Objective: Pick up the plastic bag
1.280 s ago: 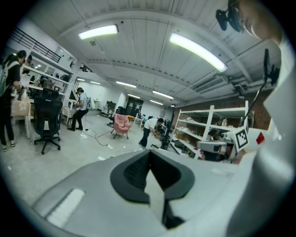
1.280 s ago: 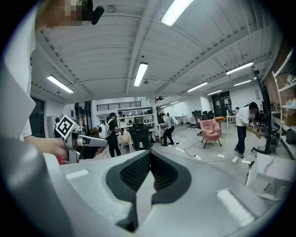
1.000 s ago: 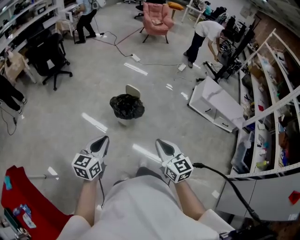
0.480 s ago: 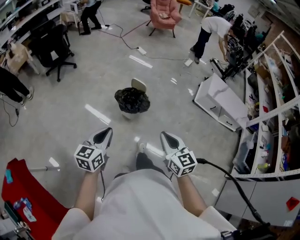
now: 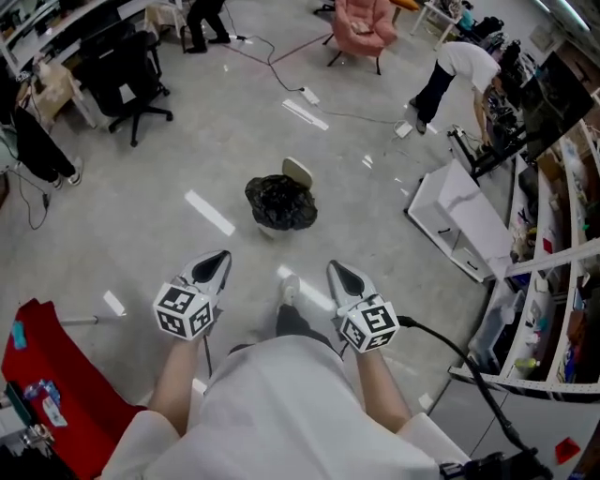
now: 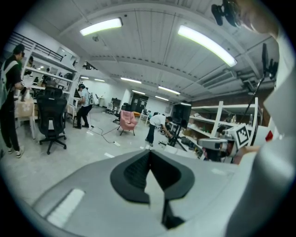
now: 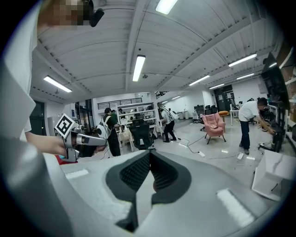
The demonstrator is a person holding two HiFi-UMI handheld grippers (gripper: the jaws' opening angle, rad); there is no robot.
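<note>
A black plastic bag (image 5: 280, 202) lines a small white bin on the grey floor, straight ahead in the head view. My left gripper (image 5: 217, 262) and right gripper (image 5: 337, 272) are held side by side in front of me, well short of the bag, both shut with nothing between the jaws. In the left gripper view the left gripper (image 6: 149, 155) points level across the room, its pads pressed together. The right gripper (image 7: 149, 156) looks the same in the right gripper view. Neither gripper view shows the bag.
A white lid (image 5: 298, 172) leans behind the bin. A tipped white cabinet (image 5: 461, 220) lies to the right beside metal shelving (image 5: 553, 281). A black office chair (image 5: 127, 80) stands at far left, a pink armchair (image 5: 365, 23) at the back, a red thing (image 5: 42, 380) by my left side. People work around the room.
The view has advanced toward the bin, which now sits lower and nearer the frame's middle. Both grippers keep the same shut pose in front of me.
</note>
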